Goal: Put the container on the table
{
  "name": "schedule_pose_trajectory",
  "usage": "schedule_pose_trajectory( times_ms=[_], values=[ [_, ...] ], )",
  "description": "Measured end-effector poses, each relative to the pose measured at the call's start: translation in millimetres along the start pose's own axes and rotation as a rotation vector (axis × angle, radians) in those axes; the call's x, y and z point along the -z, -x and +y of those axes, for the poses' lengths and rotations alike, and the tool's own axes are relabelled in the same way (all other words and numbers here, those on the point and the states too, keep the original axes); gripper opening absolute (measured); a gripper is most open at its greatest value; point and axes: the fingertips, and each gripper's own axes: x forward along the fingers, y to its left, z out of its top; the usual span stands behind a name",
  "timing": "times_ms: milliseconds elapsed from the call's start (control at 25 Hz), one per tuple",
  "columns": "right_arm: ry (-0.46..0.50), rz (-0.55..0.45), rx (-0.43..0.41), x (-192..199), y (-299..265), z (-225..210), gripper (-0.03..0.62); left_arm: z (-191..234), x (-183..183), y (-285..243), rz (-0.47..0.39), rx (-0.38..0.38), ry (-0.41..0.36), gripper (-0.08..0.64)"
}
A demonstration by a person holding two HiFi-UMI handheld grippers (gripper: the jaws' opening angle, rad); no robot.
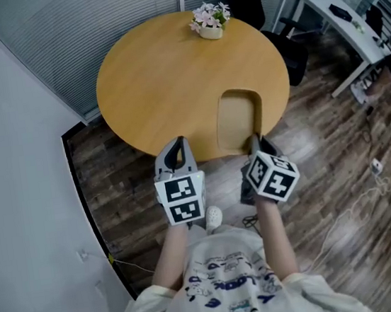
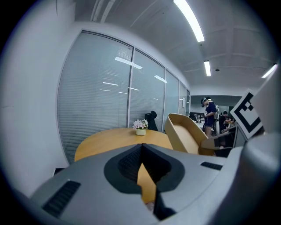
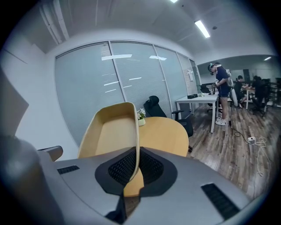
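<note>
Tan container (image 1: pixel 239 119) w/ rounded corners, empty inside, tilted over table (image 1: pixel 164 77) edge. R gripper (image 1: pixel 257 149) jaws clamped on its wall. L gripper (image 1: pixel 175 148) jaws closed, holding nothing.

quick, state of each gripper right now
left gripper: closed, holding nothing
right gripper: closed on the side wall of the container
</note>
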Motion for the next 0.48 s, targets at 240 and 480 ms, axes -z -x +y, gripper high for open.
schedule_pose_trajectory(
  times_ms=[240, 480],
  values=[
    [0.0, 0.022, -0.015, -12.3, -30.3, -9.7, 0.012, -6.8, -3.1, -33.5, 0.023, -0.012, 0.011, 0.003],
    [-0.01, 0.055, -0.022, -14.2, -56.5, -14.8, 0.012, -8.0, -0.5, -57.8, 0.055, -0.018, 0.013, 0.003]
  ],
)
